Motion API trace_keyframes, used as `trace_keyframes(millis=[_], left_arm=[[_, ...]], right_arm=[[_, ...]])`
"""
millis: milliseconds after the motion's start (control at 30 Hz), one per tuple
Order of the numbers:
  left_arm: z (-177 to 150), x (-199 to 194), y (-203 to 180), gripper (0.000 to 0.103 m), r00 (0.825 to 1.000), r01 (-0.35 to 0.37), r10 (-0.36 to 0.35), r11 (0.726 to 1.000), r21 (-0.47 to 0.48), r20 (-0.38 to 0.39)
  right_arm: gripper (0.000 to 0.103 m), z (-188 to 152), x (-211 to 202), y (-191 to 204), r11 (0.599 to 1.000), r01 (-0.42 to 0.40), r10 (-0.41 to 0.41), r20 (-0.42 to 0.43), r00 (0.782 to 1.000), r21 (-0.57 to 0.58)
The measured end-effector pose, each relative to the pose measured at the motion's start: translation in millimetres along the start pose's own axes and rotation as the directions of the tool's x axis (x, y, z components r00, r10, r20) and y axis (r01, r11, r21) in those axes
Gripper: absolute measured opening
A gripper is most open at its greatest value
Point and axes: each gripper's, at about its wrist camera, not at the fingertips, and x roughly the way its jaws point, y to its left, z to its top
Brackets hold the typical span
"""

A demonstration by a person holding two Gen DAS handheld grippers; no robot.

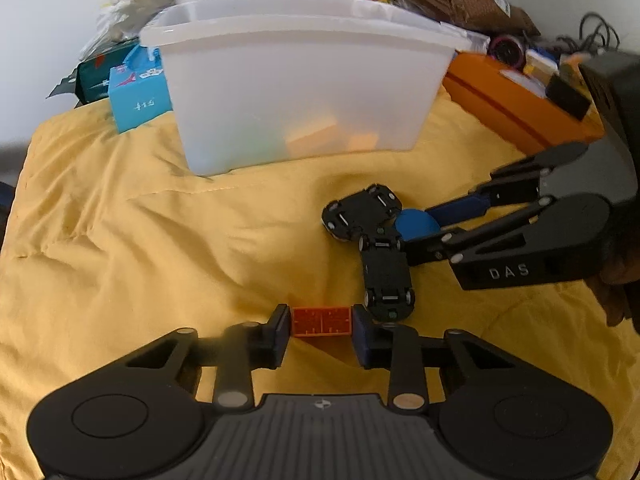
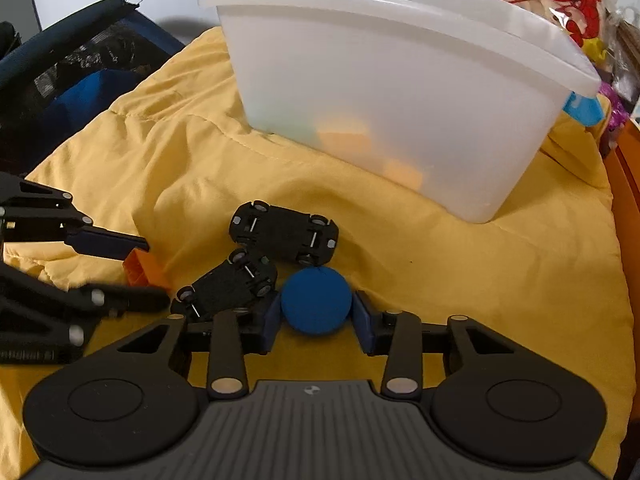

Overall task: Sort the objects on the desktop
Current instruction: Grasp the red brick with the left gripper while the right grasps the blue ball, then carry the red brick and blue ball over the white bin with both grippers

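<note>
Left gripper (image 1: 321, 327): pads clamped on orange block (image 1: 321, 321), low over yellow cloth (image 1: 140, 240). Right gripper (image 2: 316, 316): pads closed on blue ball (image 2: 316, 300). Two black toy cars, upside down: one (image 2: 284, 237) just beyond ball, other (image 2: 228, 284) touching it, btwn ball & block. Translucent bin (image 1: 296, 92) behind, w/ orange items inside.

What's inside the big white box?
Through the cloudy wall of the white box, blurry orange shapes show at the bottom, with something faintly greenish beside them. What they are stays hidden, since no camera looks over the rim.
</note>
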Motion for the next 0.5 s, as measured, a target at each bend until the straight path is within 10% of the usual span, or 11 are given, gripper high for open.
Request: trace_keyframes(millis=[500], left_arm=[[29.7, -77.0, 10.0, 0.035, 0.987, 0.013, -0.008, 1.0, -0.028, 0.159]], right_arm=[[0.042, -3.5, -86.4, -34.4, 0.97, -0.078, 0.036, 0.18, 0.983, 0.231]])
